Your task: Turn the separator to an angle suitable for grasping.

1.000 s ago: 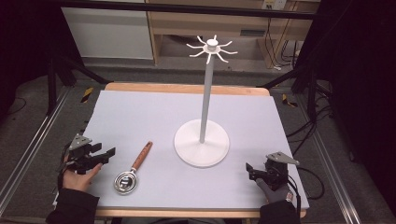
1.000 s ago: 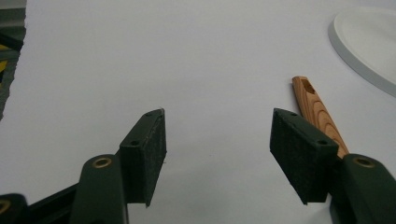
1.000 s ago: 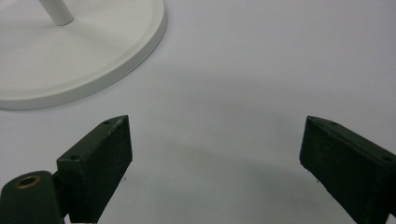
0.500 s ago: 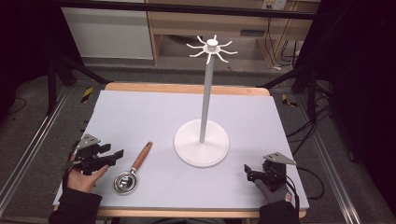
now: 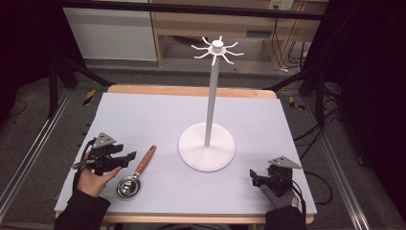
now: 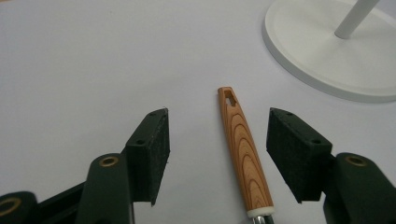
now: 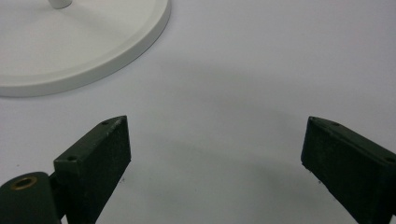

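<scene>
Spoon handle | lies between left gripper jaws, untouched | jaws apart, just been closing

One worktop carries one ladle and one white stand. Two hand-held grippers: left, right.

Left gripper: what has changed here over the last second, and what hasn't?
The left gripper moved right toward the ladle's wooden handle, its jaws closing partway; the handle now lies between them, not yet gripped. The ladle, white stand and right gripper stayed put.
</scene>
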{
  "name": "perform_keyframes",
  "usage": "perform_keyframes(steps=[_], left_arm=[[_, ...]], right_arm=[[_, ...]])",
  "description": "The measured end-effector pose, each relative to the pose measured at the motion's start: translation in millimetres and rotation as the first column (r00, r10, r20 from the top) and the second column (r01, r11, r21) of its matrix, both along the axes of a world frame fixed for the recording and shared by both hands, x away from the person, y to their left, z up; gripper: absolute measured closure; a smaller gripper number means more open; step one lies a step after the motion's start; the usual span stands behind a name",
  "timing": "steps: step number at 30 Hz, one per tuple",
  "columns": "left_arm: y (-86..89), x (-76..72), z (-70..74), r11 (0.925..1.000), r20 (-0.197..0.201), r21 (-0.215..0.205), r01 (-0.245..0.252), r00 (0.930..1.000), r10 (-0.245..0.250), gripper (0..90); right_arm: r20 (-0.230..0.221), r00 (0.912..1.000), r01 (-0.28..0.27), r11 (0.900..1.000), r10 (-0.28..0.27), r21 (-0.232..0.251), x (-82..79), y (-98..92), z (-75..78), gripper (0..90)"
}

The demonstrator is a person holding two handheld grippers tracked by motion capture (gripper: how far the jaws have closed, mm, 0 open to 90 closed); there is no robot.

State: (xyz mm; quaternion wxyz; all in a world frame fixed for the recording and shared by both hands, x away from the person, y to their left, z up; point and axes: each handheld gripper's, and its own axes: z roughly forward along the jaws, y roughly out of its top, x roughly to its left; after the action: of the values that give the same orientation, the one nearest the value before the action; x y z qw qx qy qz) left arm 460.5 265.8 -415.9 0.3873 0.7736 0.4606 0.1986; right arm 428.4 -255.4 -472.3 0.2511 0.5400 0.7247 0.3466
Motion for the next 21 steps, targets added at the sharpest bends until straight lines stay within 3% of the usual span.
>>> perform_keyframes(steps=[4,11,21], left_arm=[[-8.8,3.9,2.1,0.9992,-0.012,0.032,0.025,0.9996,-0.024,40.0],[-21.1,11.8,6.7,0.9984,-0.027,0.042,0.039,0.9989,-0.038,42.6],[-37.9,21.5,-10.5,0.9913,-0.095,0.115,0.064,0.9941,-0.053,47.3]], right_arm=[[0.001,1.0000,0.003,1.000,-0.003,0.000,0.1,-0.2,0.0,8.7],[-0.008,1.0000,0.004,1.000,-0.004,0.006,0.3,0.5,-0.4,8.6],[-0.012,0.9999,-0.005,1.000,0.005,0.007,1.7,0.5,-1.0,8.6]])
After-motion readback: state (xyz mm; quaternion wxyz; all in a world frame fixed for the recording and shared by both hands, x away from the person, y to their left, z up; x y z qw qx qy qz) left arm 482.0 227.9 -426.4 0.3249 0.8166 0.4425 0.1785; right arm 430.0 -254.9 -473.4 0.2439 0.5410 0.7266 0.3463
